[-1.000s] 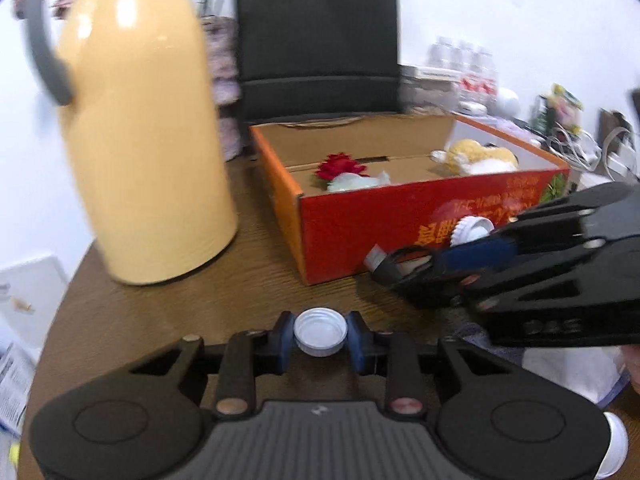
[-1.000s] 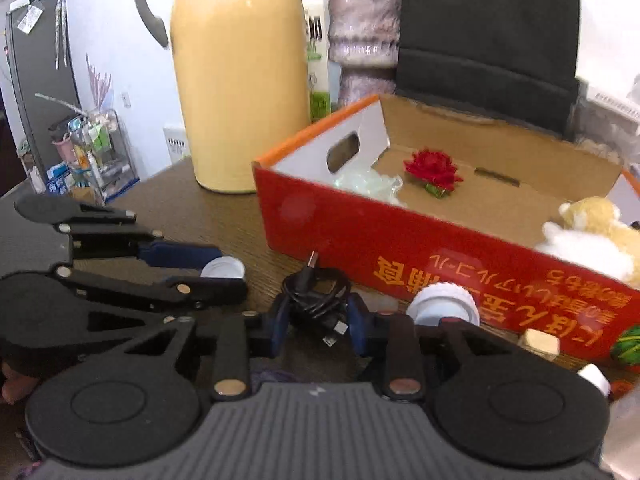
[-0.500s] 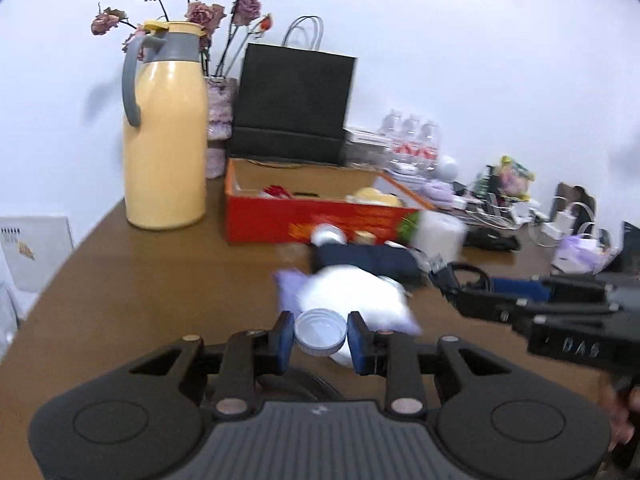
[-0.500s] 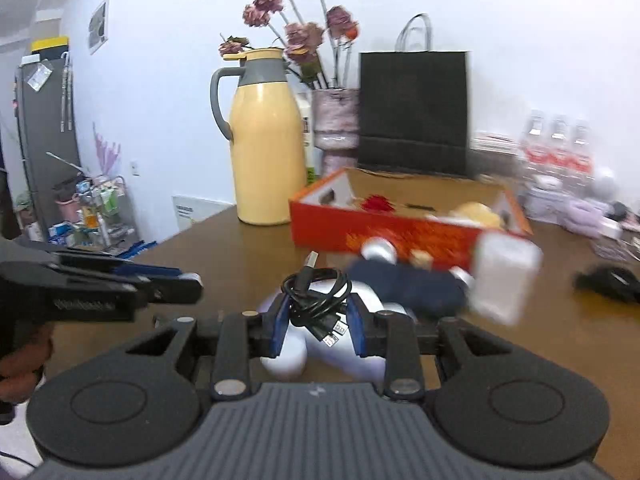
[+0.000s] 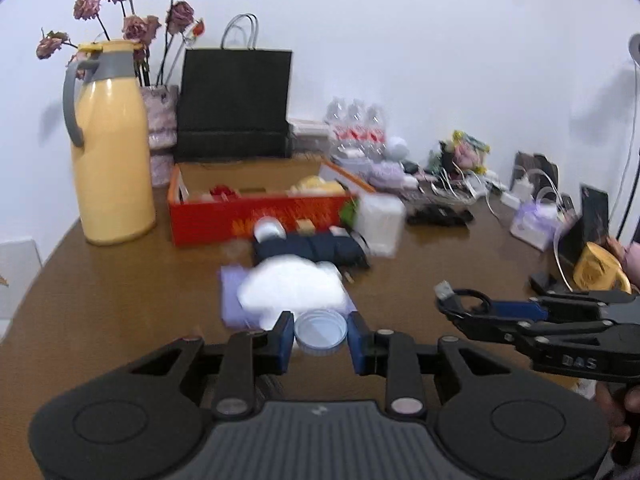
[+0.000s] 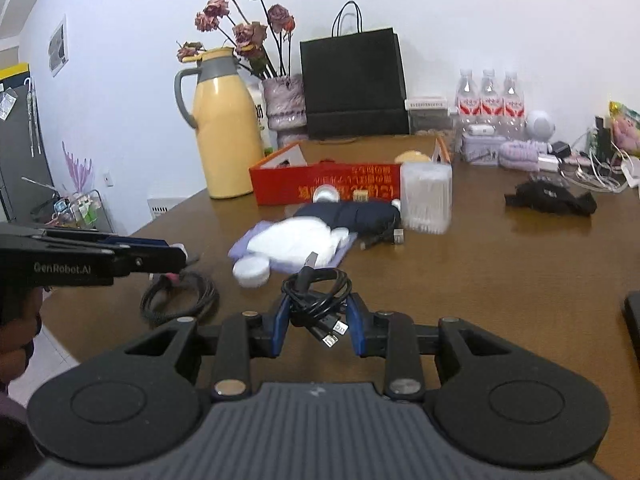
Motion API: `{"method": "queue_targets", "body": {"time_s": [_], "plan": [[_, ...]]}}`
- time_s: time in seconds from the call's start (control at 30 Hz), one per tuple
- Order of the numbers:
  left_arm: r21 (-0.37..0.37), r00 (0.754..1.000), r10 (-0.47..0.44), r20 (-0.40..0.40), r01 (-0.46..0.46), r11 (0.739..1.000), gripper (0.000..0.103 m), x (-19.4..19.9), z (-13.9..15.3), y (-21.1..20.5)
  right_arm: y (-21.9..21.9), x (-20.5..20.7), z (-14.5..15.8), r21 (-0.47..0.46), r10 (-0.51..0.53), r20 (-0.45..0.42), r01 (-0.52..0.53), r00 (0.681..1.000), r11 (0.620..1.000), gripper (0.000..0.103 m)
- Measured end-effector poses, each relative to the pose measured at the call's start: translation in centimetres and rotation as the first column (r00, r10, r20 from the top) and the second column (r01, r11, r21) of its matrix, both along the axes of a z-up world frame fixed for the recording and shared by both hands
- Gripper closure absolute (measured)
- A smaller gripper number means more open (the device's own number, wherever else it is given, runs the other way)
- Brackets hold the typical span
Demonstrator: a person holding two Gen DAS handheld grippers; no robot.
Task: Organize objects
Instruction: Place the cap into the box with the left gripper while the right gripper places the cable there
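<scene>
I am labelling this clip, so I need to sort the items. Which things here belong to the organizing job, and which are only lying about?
Job in hand:
- white bottle cap, in the left tongs
- coiled black cable, in the right tongs
- red cardboard box

Lying about:
- yellow thermos jug
- black paper bag
- water bottles
- vase of dried roses

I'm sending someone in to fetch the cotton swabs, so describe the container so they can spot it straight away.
Find the tall yellow jug at the back of the brown table, then the red box beside it. The swab container stands at that box's front corner, next to a dark folded bundle. It is the only clear tub there, packed with upright white sticks.
</scene>
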State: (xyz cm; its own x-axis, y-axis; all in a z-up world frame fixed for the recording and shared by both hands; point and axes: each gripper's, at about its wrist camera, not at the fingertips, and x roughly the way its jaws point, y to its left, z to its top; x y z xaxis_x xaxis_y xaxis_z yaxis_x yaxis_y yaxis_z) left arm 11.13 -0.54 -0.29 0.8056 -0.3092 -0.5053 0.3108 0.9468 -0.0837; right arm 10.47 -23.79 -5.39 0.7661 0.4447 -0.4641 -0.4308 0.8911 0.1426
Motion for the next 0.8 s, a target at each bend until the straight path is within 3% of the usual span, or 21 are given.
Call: {"method": "queue_targets", "body": {"time_s": [0.1,0.2,0.27,0.33,0.5,0.57,0.63,0.7,0.8], "plan": [[0.043,0.998,0.02,0.054,-0.023,0.999,0.076,6.4,2.9,2.0,0.3,4.3,2.7,-0.004,0.055,0.06,-0.055,0.997,0.998,0.072],[0.069,0.999,0.009,0.053,-0.013,0.998,0.076,15.4,5.4,3.4,1.9,11.9,5.5,-0.016,0.135,0.078,-0.135,0.988,0.991,0.072],[0.053,1.0,0.007,0.015,-0.008,0.999,0.076,21.7,6.2,3.9,3.5,18.9,6.4,-0.023,0.162,0.025,-0.162,0.986,0.987,0.072],[0.088,0.998,0.05,-0.04,-0.046,0.995,0.076,28.5,5.9,3.0,5.5,26.9,6.6,-0.026,0.17,-0.07,-0.172,0.983,0.985,0.072],[0.234,0.967,0.202,-0.158,-0.162,0.959,0.076,41.7,1.3,1.3,10.3,43.2,3.2,-0.088,0.07,-0.292,-0.099,0.954,0.991,0.072],[0.254,0.953,0.211,-0.217,-0.153,0.955,0.075,44.6,-1.0,1.6,12.3,47.2,0.7,-0.121,0.0,-0.346,-0.044,0.938,0.992,0.072],[0.28,0.947,0.23,-0.223,-0.164,0.946,0.075,46.5,-2.3,2.0,14.2,49.3,-1.2,-0.159,-0.03,-0.364,-0.03,0.931,0.987,0.071],[0.255,0.946,0.248,-0.21,-0.192,0.948,0.056,47.3,-2.6,2.7,14.8,50.3,-2.2,-0.143,-0.047,-0.377,-0.009,0.925,0.99,0.059],[0.233,0.936,0.269,-0.229,-0.215,0.948,0.055,47.9,-2.4,3.1,15.1,50.4,-2.3,-0.15,-0.076,-0.369,0.021,0.926,0.988,0.05]]}}
